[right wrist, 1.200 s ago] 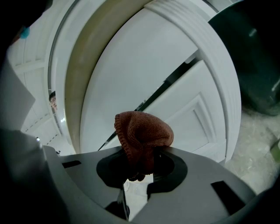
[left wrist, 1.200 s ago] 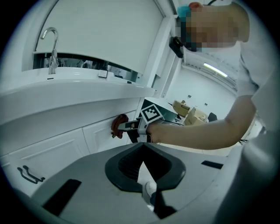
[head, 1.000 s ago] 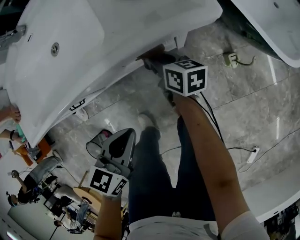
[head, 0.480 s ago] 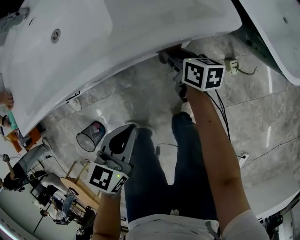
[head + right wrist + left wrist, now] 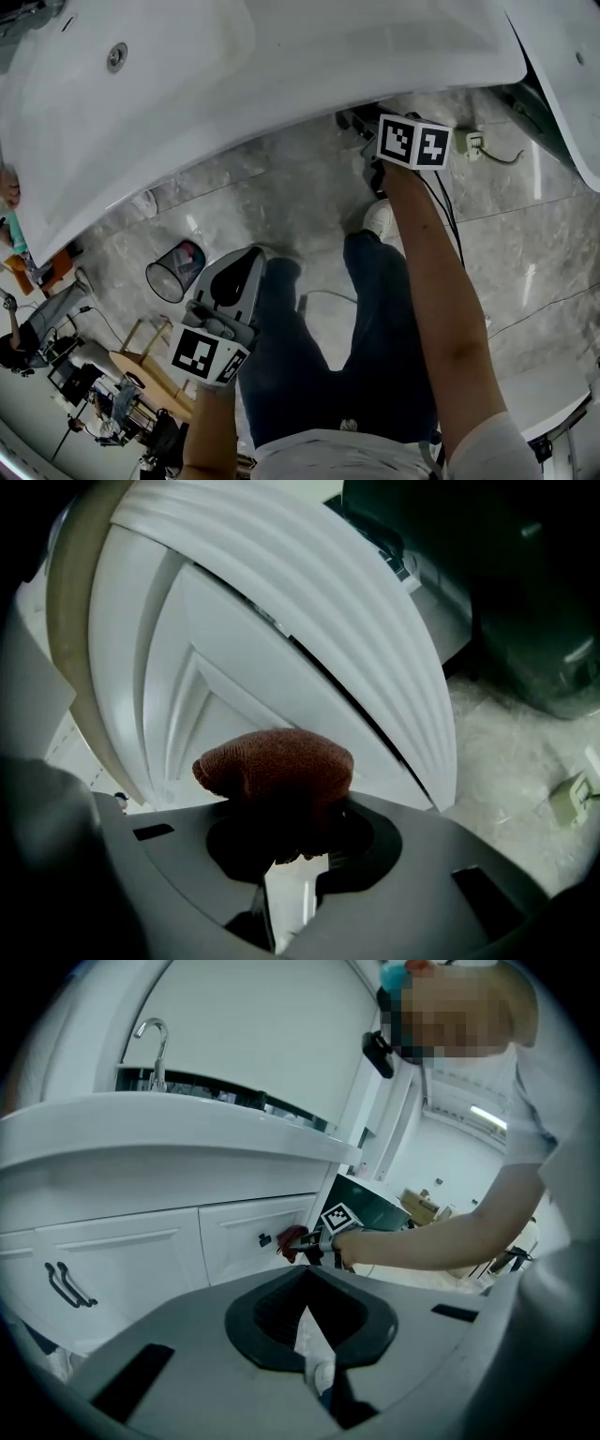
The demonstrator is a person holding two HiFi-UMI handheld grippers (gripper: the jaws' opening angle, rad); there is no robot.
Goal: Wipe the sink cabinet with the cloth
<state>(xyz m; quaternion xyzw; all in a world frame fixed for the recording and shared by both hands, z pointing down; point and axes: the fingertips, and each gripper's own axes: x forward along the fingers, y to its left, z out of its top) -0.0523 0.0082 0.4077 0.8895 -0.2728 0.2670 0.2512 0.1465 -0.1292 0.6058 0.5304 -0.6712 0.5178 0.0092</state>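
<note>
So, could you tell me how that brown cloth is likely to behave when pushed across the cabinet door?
Probably soft and floppy: the cloth bulges in a rounded wad from the right gripper, shut on it. Its knitted texture looks grippy, so it may drag rather than glide on the smooth white cabinet door.

1. The cloth (image 5: 277, 766) is rust-brown with a fine knitted weave.
2. The sink cabinet (image 5: 169, 1241) is plain white, and its door handles (image 5: 66, 1283) are black.
3. The left gripper (image 5: 314, 1358) and right gripper (image 5: 291, 864) are grey, with black recesses round the jaws.
4. The marker cube (image 5: 413, 141) carries black-and-white square patterns.
5. The floor (image 5: 281, 187) is grey marble with pale veins.
6. The bin (image 5: 175, 272) is black mesh.
7. The trousers (image 5: 375, 319) are dark blue.
</note>
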